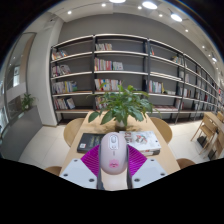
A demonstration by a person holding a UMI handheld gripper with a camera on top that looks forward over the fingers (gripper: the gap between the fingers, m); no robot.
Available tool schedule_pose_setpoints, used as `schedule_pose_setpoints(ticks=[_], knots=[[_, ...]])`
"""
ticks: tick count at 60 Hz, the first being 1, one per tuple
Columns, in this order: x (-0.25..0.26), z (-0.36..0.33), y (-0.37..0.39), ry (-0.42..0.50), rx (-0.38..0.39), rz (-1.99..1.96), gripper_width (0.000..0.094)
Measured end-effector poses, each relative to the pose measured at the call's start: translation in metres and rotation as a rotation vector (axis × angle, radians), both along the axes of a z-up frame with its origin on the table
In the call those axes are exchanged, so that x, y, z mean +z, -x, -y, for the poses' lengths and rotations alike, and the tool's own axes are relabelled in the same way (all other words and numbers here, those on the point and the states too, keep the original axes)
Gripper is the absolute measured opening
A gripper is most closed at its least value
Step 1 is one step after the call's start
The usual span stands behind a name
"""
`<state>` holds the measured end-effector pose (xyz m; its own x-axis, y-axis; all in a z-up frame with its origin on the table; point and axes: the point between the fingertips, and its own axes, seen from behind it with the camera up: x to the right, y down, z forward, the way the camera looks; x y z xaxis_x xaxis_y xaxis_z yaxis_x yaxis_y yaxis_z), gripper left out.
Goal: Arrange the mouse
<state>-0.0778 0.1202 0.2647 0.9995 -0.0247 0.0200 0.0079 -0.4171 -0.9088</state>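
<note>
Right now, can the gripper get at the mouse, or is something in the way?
Probably yes, it looks already there: the mouse lies between the gripper fingers, against the pink pads, with nothing across it. Whether both fingers press on it is not clear. The potted plant stands beyond, on the table.

Holding a white mouse (112,156) between 2 fingers (88,164); potted plant (122,103) at 12 o'clock, bookshelves (120,72) beyond.
</note>
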Motion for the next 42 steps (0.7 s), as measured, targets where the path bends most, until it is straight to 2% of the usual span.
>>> schedule_pose_setpoints(ticks=[3,9,10,14,24,32,34,42], knots=[[-0.013,-0.007,0.029,0.035,0.026,-0.002,0.0346],[-0.073,0.000,0.081,0.128,0.066,0.001,0.0346],[-0.095,0.004,0.088,0.140,0.068,0.008,0.0345],[-0.147,0.018,0.106,0.214,0.076,0.026,0.0345],[-0.236,0.044,0.125,0.383,0.089,0.017,0.0346],[-0.280,0.057,0.131,0.445,0.072,0.001,0.0348],[-0.279,0.055,0.131,0.418,0.067,0.004,0.0352],[-0.279,0.053,0.131,0.410,0.065,0.002,0.0454]])
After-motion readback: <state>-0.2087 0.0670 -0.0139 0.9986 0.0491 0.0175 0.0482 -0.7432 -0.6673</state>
